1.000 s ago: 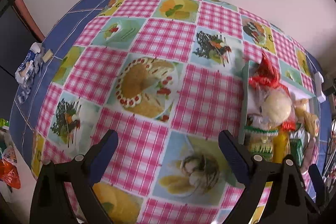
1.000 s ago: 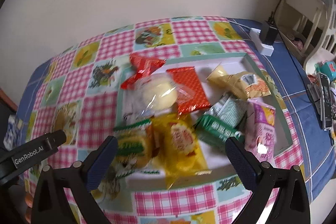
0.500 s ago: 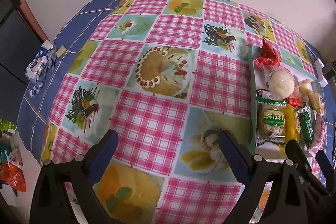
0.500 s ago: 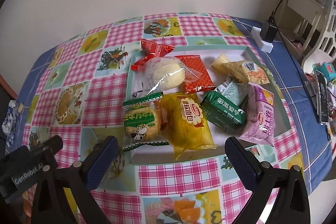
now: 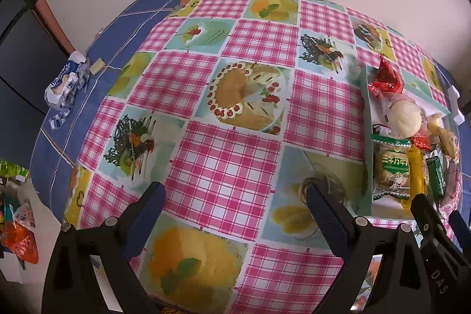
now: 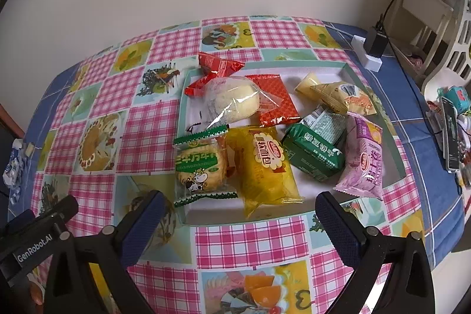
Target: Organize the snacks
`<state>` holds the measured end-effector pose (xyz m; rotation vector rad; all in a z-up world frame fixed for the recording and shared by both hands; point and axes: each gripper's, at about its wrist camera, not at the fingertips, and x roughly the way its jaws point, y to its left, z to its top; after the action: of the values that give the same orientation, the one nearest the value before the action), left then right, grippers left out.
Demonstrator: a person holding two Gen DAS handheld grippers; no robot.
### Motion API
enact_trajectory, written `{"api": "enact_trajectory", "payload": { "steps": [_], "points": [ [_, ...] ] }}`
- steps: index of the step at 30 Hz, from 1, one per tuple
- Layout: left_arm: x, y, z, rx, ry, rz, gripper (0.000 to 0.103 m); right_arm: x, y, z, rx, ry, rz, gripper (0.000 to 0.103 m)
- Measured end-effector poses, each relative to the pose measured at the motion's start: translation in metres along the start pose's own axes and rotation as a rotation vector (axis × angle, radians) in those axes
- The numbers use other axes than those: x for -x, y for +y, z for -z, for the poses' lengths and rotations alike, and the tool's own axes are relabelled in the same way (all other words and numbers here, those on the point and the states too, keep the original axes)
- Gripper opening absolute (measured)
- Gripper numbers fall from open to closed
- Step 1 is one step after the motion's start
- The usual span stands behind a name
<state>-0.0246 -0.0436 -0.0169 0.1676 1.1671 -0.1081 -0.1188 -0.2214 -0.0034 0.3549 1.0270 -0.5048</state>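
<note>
Backing off: both views now take in more tabletop [image 6: 250, 240] than 1.0 s ago. Right gripper [image 6: 238, 214] fingers apart, empty; left gripper [image 5: 235, 202] likewise. Snacks [image 6: 265, 164] all lie ahead of right fingers, inside the tray [image 6: 400, 167]. Fits sorted or pre-sort; can't tell.

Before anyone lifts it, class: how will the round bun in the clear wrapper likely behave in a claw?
The bun in the clear wrapper looks puffy, so it probably squashes easily. Its loose, glossy film may slip or crinkle. It rests on the red packets, so pushing could drag them.
</note>
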Motion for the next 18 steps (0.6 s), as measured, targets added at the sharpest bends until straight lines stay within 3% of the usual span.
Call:
{"api": "enact_trajectory", "payload": {
  "steps": [18],
  "points": [
    [-0.008,-0.002,-0.004,-0.021,0.041,0.021,0.096,-0.013,-0.002,0.000,-0.021,0.058,-0.001,0.103]
  ]
}}
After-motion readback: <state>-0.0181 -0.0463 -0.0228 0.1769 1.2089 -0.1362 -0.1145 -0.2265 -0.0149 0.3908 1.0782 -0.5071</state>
